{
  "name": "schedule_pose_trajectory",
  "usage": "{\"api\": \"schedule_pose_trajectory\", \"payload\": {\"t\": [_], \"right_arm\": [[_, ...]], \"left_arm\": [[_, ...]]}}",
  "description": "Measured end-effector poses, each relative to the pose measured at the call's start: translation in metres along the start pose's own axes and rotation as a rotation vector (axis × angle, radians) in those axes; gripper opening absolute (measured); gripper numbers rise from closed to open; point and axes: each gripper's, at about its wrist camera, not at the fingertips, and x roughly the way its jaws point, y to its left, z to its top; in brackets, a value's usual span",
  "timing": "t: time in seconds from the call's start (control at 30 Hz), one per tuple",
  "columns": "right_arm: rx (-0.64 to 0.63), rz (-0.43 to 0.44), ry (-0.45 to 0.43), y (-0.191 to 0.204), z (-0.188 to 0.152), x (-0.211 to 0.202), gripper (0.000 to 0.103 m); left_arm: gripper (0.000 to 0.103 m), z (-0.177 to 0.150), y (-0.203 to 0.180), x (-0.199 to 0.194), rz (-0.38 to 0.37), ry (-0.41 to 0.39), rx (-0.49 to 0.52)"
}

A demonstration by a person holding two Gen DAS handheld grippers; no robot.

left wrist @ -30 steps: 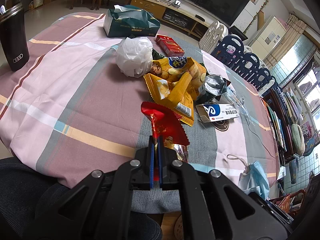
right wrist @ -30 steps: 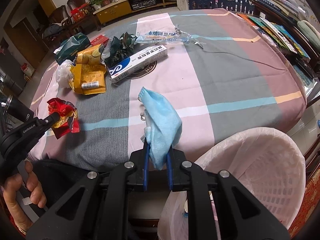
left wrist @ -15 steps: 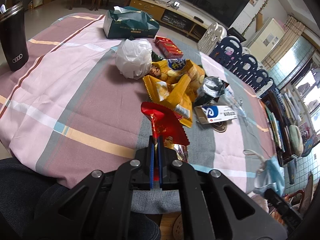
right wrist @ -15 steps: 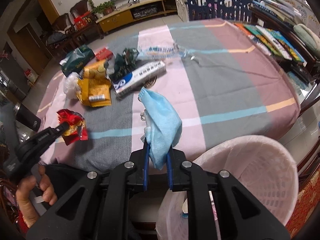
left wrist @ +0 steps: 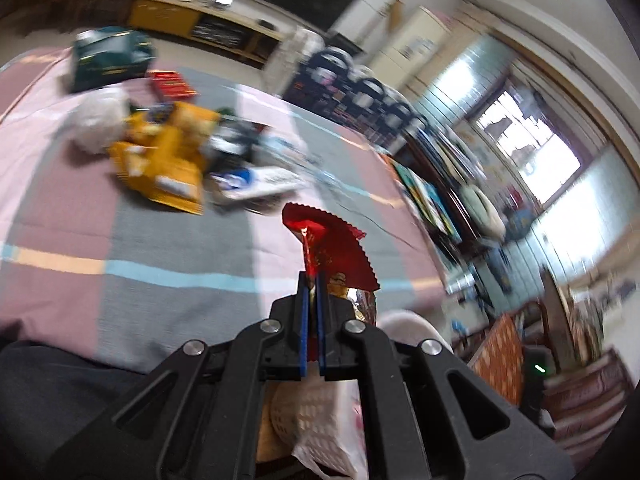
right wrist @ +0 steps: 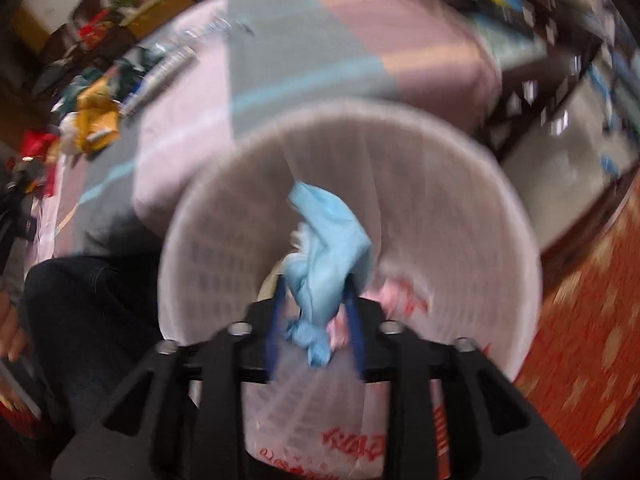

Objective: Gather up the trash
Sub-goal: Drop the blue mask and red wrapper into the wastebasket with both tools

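Note:
In the left wrist view my left gripper (left wrist: pixel 313 280) is shut on a crinkled red snack wrapper (left wrist: pixel 328 240), held up above the near edge of the checked tablecloth (left wrist: pixel 180 240). In the right wrist view my right gripper (right wrist: pixel 315 304) points down over the white bag-lined trash basket (right wrist: pixel 440 168). Its jaws are opening, and the blue face mask (right wrist: pixel 328 240) hangs loosely between the blue fingers (right wrist: pixel 276 320), over the basket's mouth. Both views are motion-blurred.
On the table lie yellow snack bags (left wrist: pixel 168 164), a white-and-blue box (left wrist: pixel 260 180), a crumpled white bag (left wrist: pixel 96 120), a green tissue pack (left wrist: pixel 108 56) and a red box (left wrist: pixel 170 80). The basket's rim (left wrist: pixel 404 320) shows below the table edge. A person's dark-clothed leg (right wrist: pixel 92 320) is beside the basket.
The right gripper swung off the table edge to above the basket and its jaws parted around the mask. The left gripper rose and turned right, with the red wrapper in it.

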Motion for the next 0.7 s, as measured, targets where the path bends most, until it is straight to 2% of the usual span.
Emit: {"api": "schedule_pose_trajectory", "payload": {"t": [0.03, 0.1, 0.2, 0.23, 0.3, 0.37, 0.4, 0.43, 0.47, 0.53, 0.6, 0.63, 0.7], "right_arm": [[0.073, 0.039, 0.02, -0.01, 0.0, 0.004, 0.053], [0.183, 0.081, -0.02, -0.027, 0.003, -0.005, 0.056], [0.289, 0.027, -0.178, -0.048, 0.011, -0.04, 0.062], [0.319, 0.01, -0.239, -0.056, 0.014, -0.055, 0.068], [0.353, -0.009, -0.314, -0.069, 0.019, -0.073, 0.07], [0.359, -0.038, -0.354, -0.075, 0.023, -0.085, 0.071], [0.356, -0.051, -0.361, -0.079, 0.026, -0.087, 0.071], [0.356, -0.059, -0.367, -0.08, 0.028, -0.088, 0.071], [0.359, -0.06, -0.368, -0.084, 0.029, -0.088, 0.071], [0.362, -0.056, -0.357, -0.084, 0.028, -0.083, 0.071], [0.355, -0.052, -0.338, -0.084, 0.028, -0.076, 0.071], [0.35, -0.052, -0.331, -0.081, 0.028, -0.073, 0.071], [0.335, -0.055, -0.315, -0.075, 0.028, -0.066, 0.071]], "left_arm": [[0.004, -0.004, -0.014, 0.004, -0.033, 0.025, 0.039], [0.004, -0.015, -0.043, 0.013, -0.1, 0.08, 0.124], [0.004, -0.038, -0.087, 0.032, -0.196, 0.176, 0.265], [0.004, -0.049, -0.101, 0.039, -0.229, 0.212, 0.309], [0.004, -0.07, -0.126, 0.054, -0.297, 0.295, 0.396], [0.011, -0.092, -0.146, 0.066, -0.321, 0.363, 0.502], [0.028, -0.101, -0.153, 0.07, -0.305, 0.38, 0.555], [0.05, -0.108, -0.157, 0.073, -0.28, 0.385, 0.599], [0.057, -0.113, -0.157, 0.073, -0.245, 0.374, 0.637], [0.067, -0.108, -0.149, 0.071, -0.172, 0.328, 0.662], [0.071, -0.085, -0.127, 0.066, -0.07, 0.261, 0.608], [0.072, -0.07, -0.113, 0.06, -0.02, 0.214, 0.556], [0.075, -0.025, -0.06, 0.047, 0.137, 0.099, 0.374]]}}
